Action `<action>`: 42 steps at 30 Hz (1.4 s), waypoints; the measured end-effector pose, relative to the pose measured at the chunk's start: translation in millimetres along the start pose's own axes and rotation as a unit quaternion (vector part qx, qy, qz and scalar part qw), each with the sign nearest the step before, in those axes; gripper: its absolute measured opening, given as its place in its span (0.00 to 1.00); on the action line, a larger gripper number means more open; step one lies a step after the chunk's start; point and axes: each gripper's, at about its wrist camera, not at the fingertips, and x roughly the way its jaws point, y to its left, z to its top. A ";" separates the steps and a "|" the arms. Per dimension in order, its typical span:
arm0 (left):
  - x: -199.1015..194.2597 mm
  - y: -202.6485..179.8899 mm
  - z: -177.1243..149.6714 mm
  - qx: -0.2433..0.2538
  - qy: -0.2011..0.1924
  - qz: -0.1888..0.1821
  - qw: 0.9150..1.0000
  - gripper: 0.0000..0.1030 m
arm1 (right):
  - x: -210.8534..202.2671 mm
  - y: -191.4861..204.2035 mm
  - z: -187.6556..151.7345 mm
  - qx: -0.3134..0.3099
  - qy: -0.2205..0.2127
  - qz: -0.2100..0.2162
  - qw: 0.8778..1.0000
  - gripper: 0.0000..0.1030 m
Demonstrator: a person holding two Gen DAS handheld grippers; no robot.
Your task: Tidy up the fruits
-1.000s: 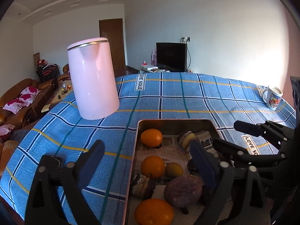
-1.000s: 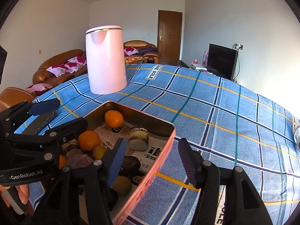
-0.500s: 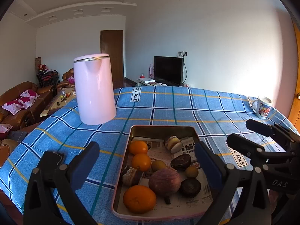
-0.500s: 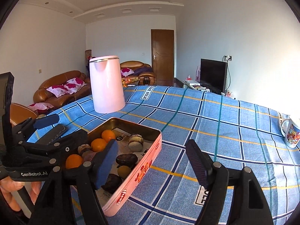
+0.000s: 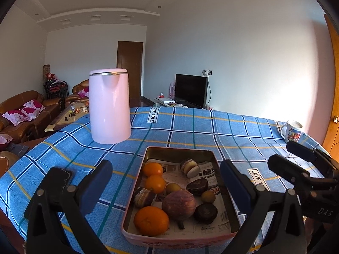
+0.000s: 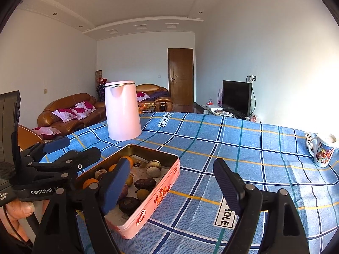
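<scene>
A pink tin tray (image 5: 231,201) (image 6: 163,188) lined with newspaper sits on the blue checked tablecloth. It holds three oranges (image 5: 150,220), a large purple fruit (image 5: 179,204), small yellow-green fruits (image 5: 172,188) and dark round pieces (image 5: 197,186). My left gripper (image 5: 165,182) is open and empty, held above the tray's near end. My right gripper (image 6: 171,177) is open and empty, just right of the tray. Each gripper shows in the other's view, the left (image 6: 55,156) and the right (image 5: 296,163).
A pink kettle (image 5: 109,105) (image 6: 122,110) stands on the table beyond the tray to the left. A printed mug (image 5: 293,130) (image 6: 323,151) stands at the far right edge. Sofas, a door and a television are behind the table.
Both grippers have pulled back and risen away from the tray; the whole tray now shows. Both stay open and empty.
</scene>
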 end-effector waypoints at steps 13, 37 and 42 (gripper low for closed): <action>-6.9 -8.1 -1.0 0.023 0.003 -0.005 1.000 1.00 | -12.0 1.0 -1.7 -0.003 -0.015 -0.003 1.000 0.80; -12.8 -19.4 -0.9 0.050 -0.003 0.023 0.998 1.00 | -22.2 0.3 -2.1 -0.006 -0.027 -0.006 1.000 0.81; -13.0 -17.9 0.2 0.048 -0.003 0.023 0.999 1.00 | -23.0 0.7 -2.7 -0.006 -0.028 -0.008 1.000 0.81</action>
